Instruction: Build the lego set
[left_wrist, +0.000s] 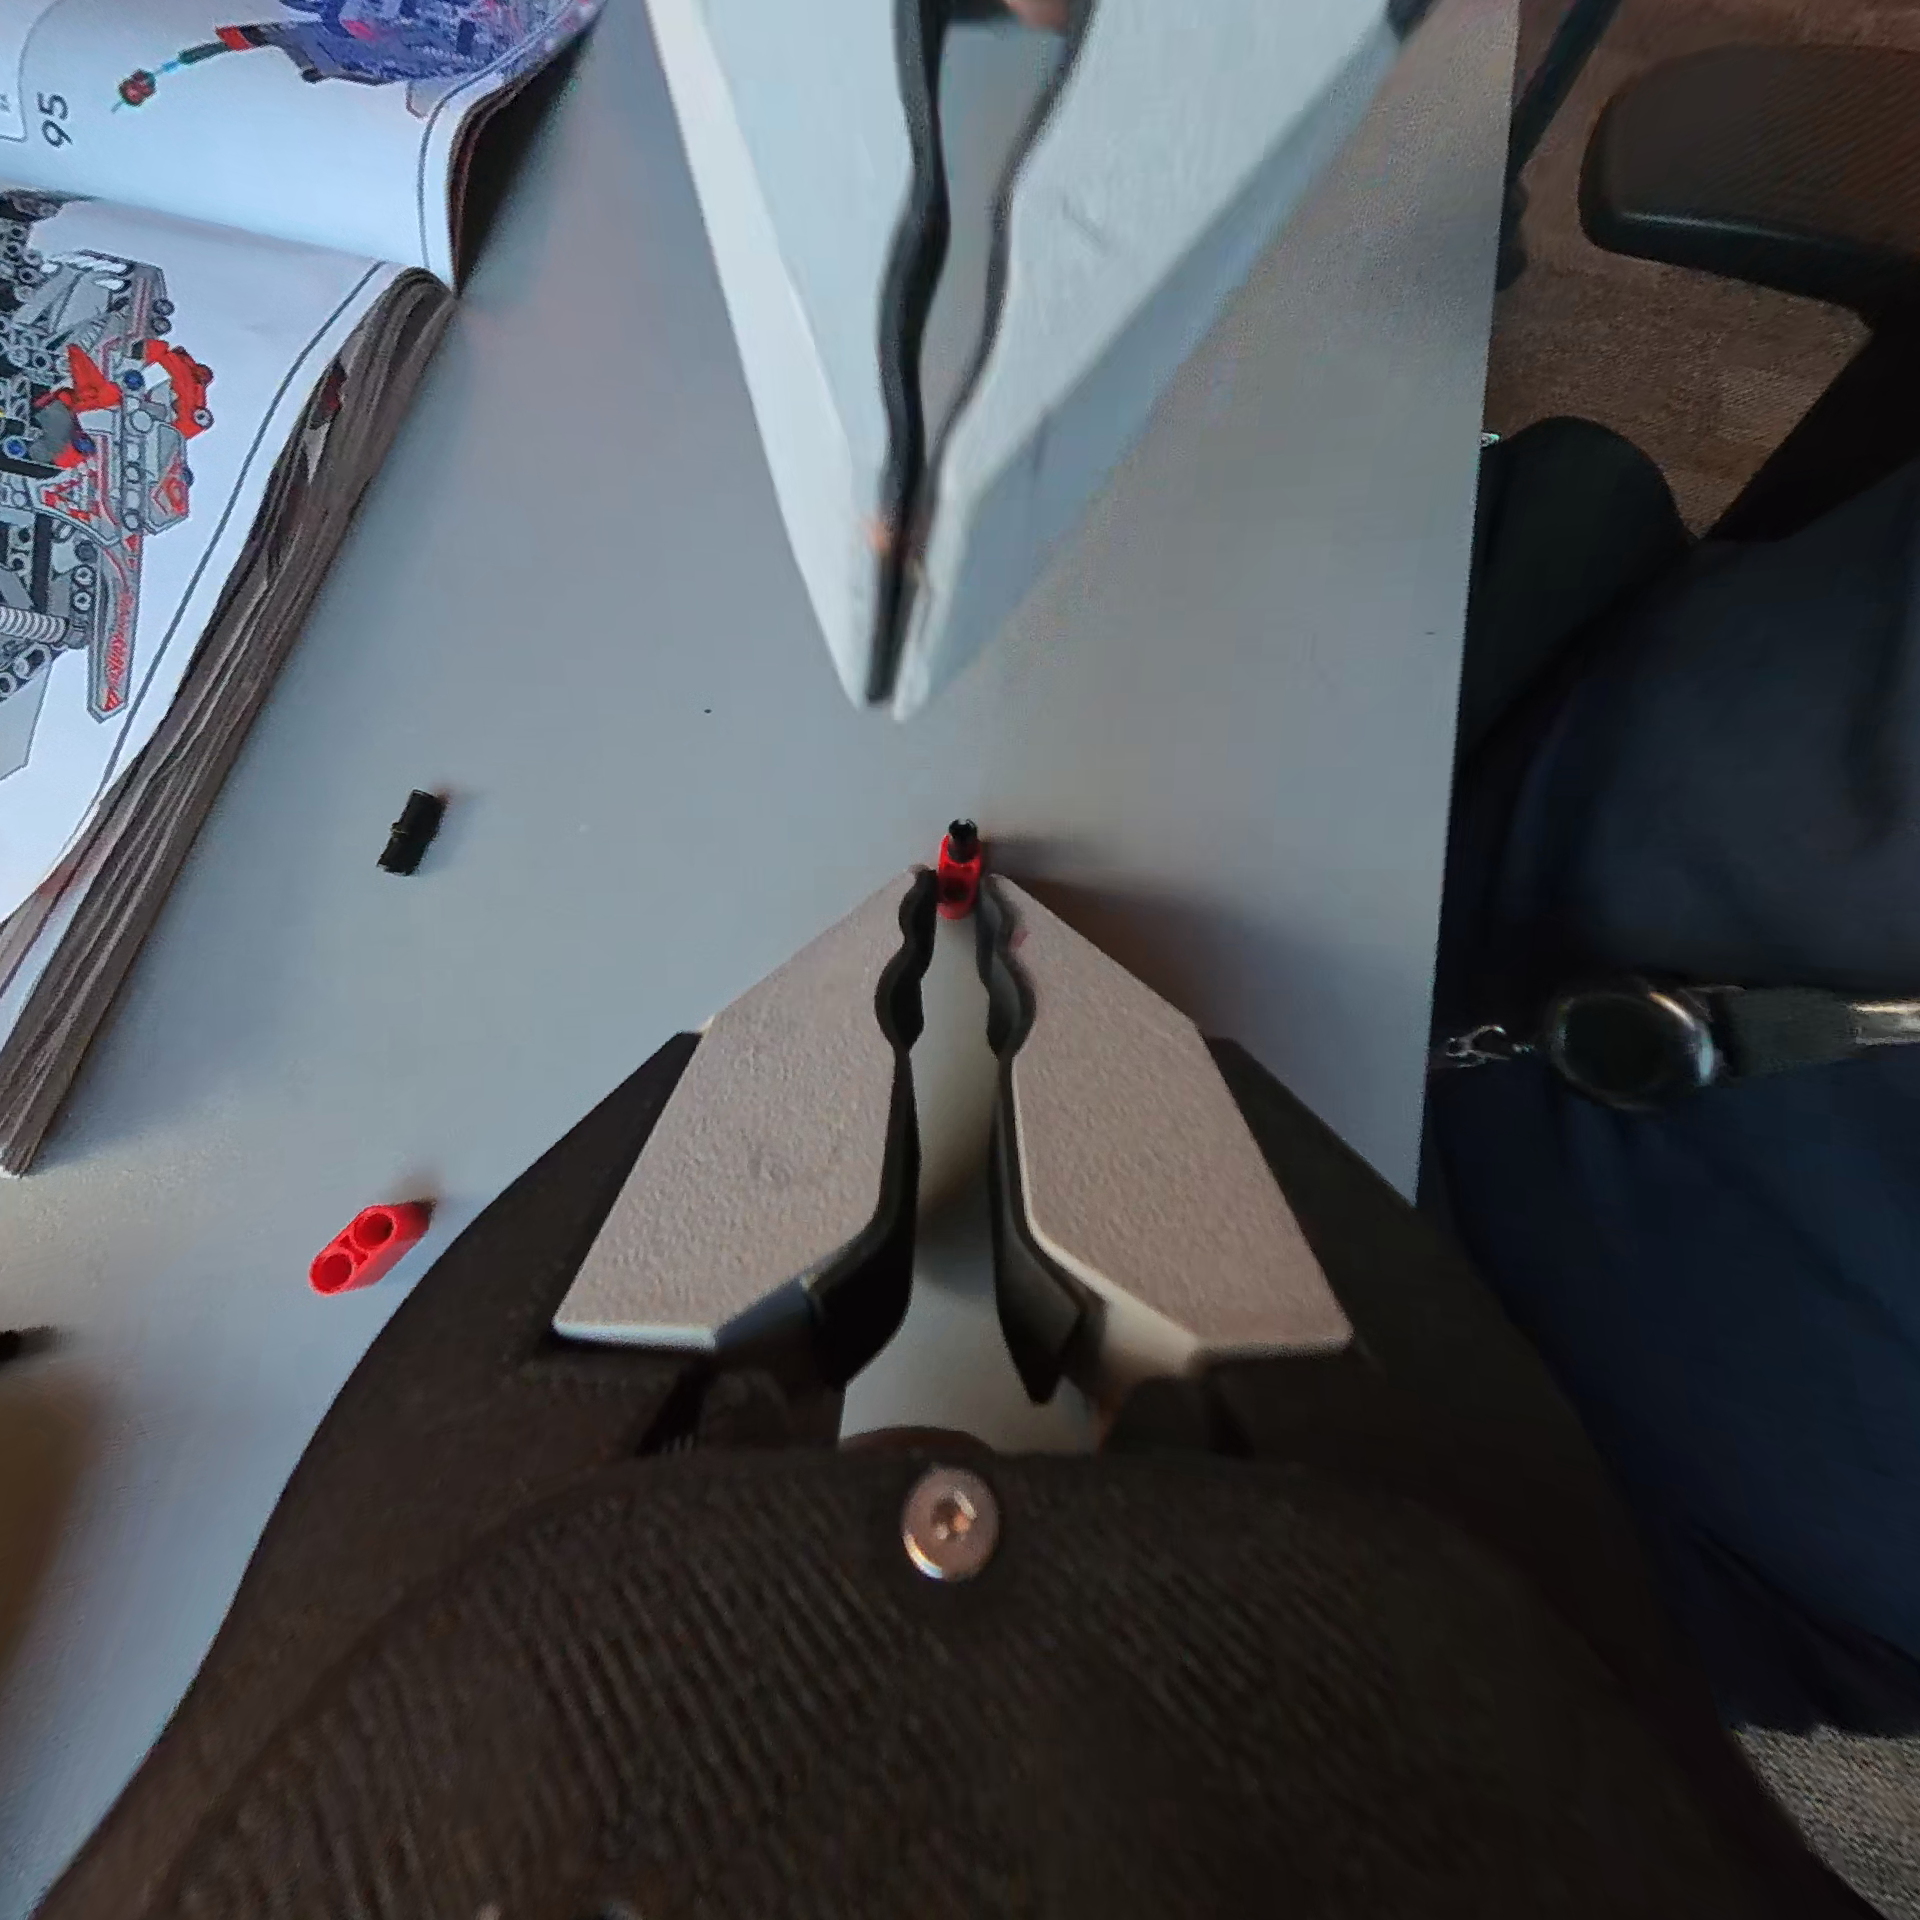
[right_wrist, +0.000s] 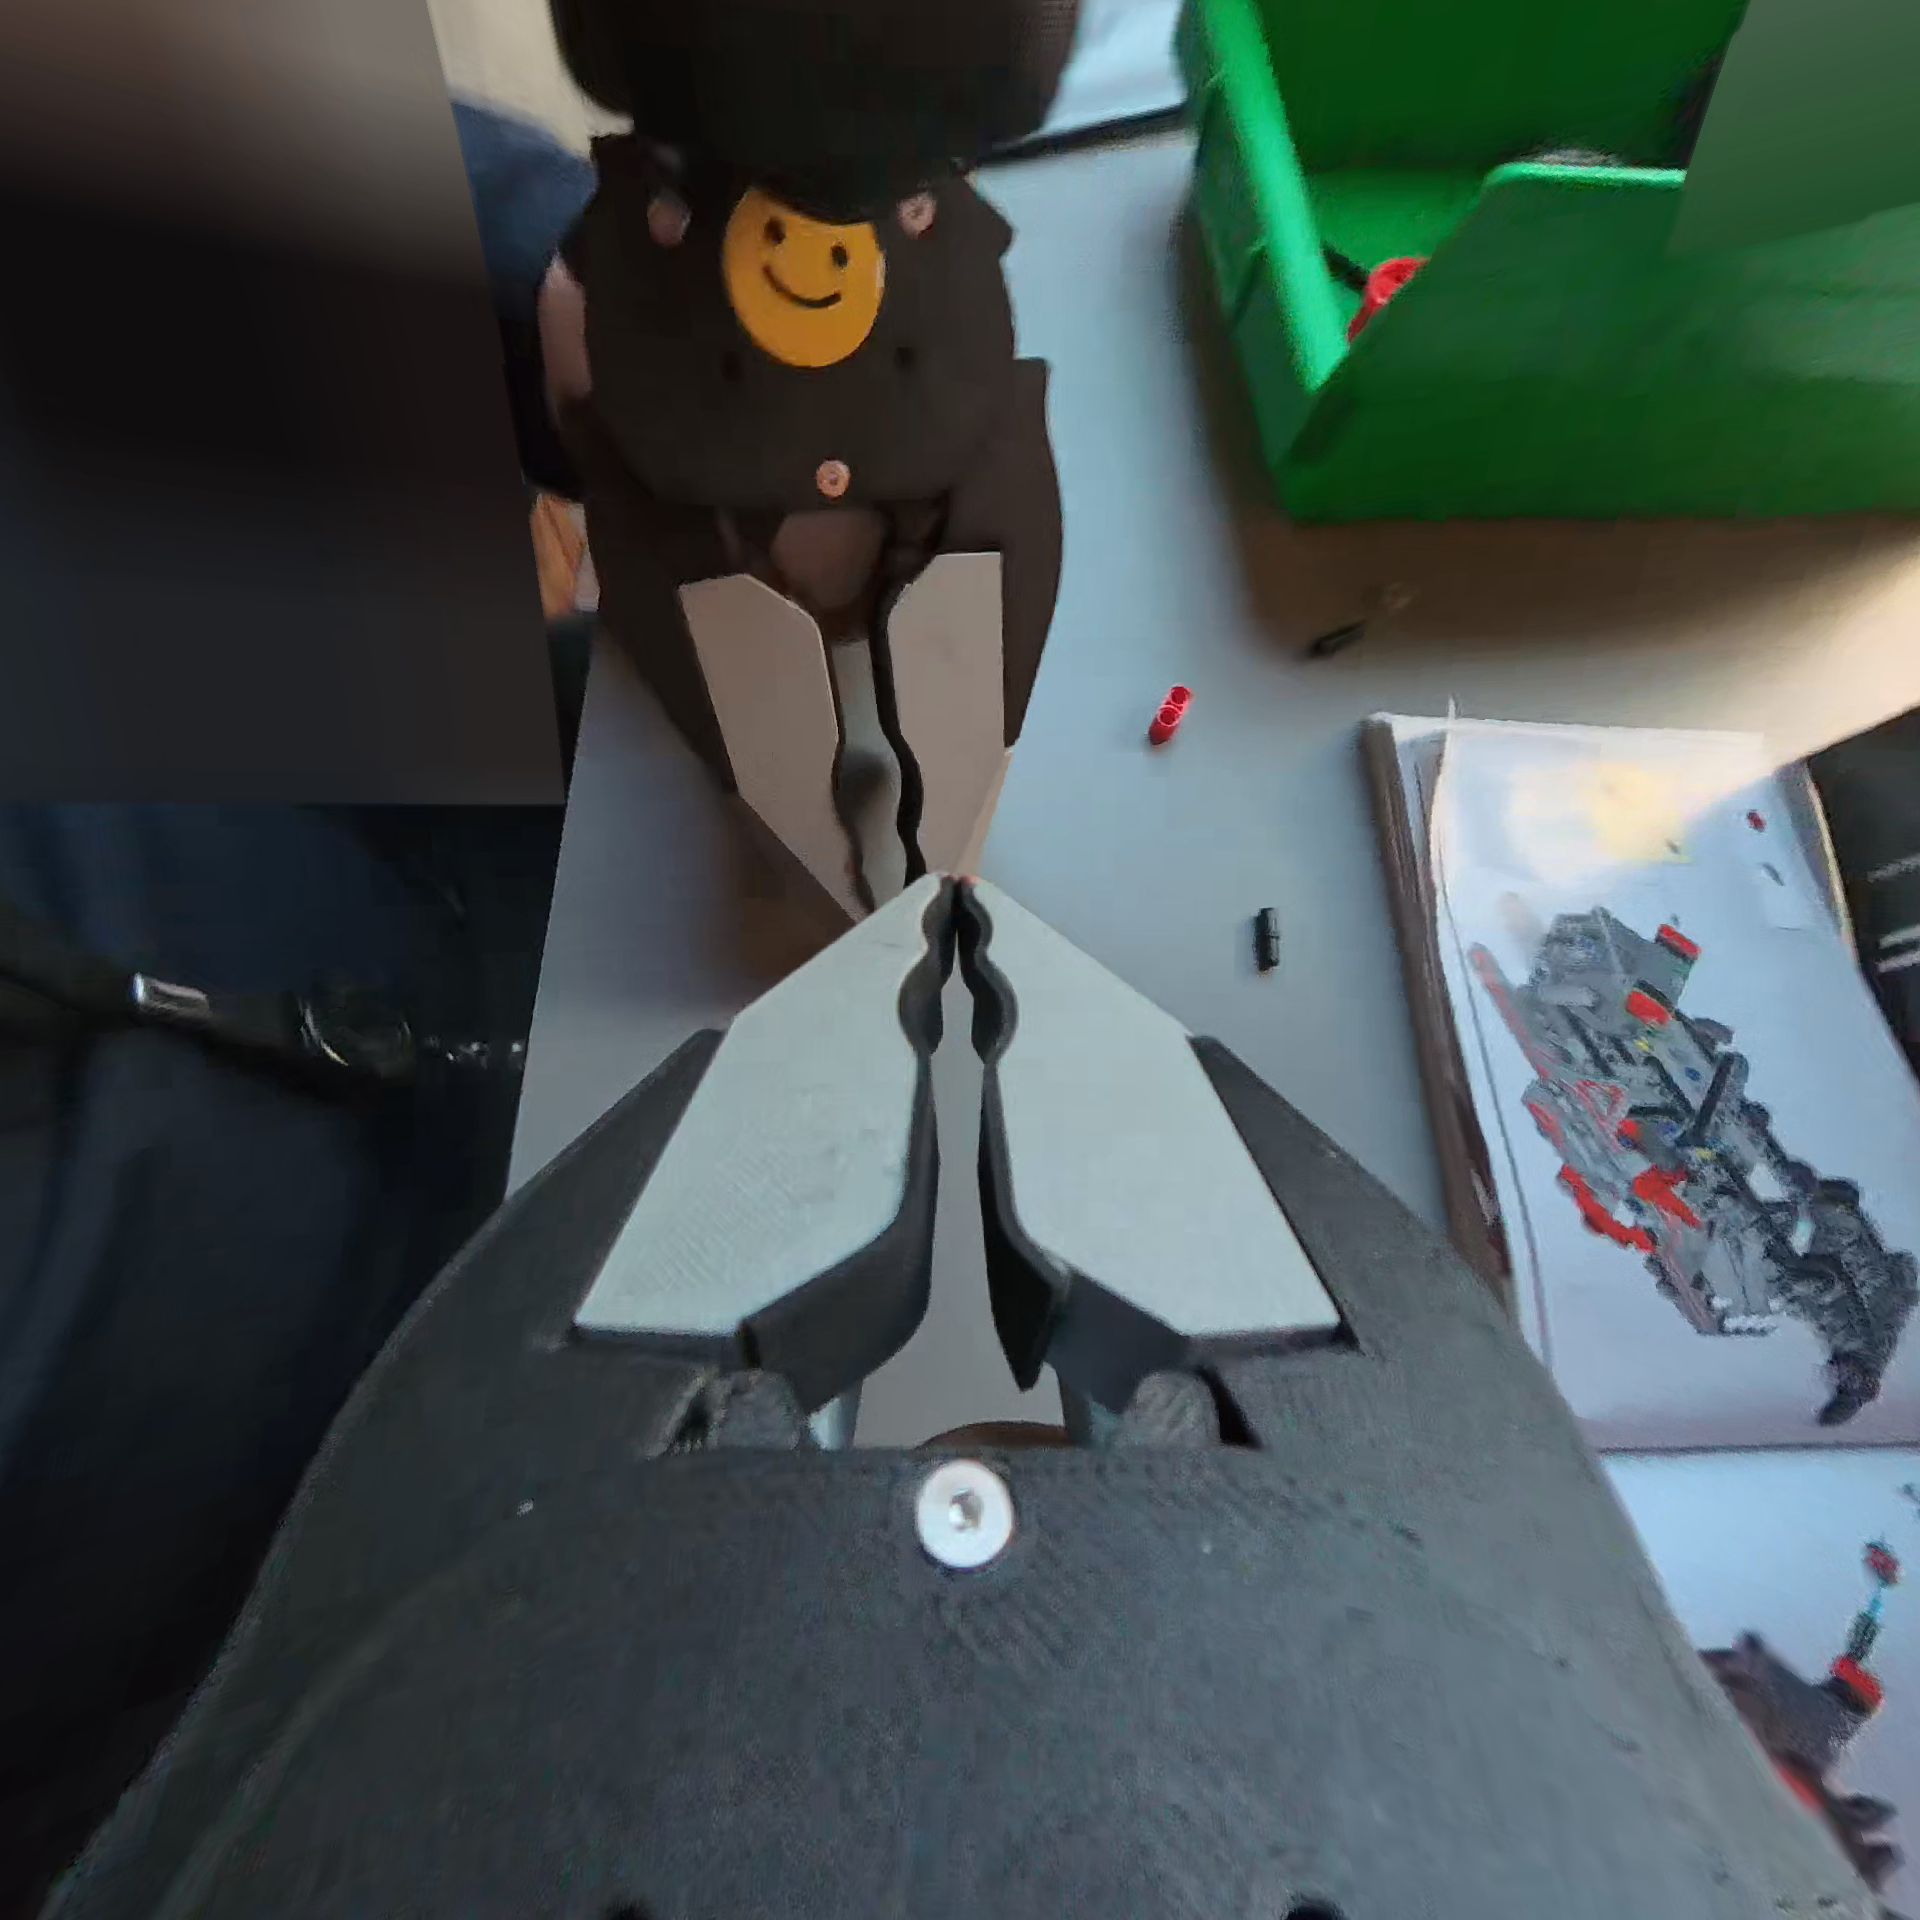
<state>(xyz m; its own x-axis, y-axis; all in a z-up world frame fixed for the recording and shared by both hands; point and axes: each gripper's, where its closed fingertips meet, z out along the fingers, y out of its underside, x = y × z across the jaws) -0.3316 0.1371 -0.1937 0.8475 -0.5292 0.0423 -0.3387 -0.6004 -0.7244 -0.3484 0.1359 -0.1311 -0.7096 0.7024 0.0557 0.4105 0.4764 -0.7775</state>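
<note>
Your left gripper is clamped on a small red connector with a black pin seated in its far end. The piece's long axis runs along the fingers, pin end pointing away from you, over the grey table near its right edge.

Working left to right in the left wrist view: the open manual, with glossy pages and a thick page stack, is cut off by the frame. Just right of it lies a loose black pin, and nearer to you a red two-hole beam, its holes facing up. Both are smooth plastic.

Your right gripper comes in from the far side, tips aimed at the connector, blurred. In its own view the wavy black pads stand together at the tips; whether anything sits between them cannot be made out. At far right, a green bin holds red parts, too blurred to identify.
</note>
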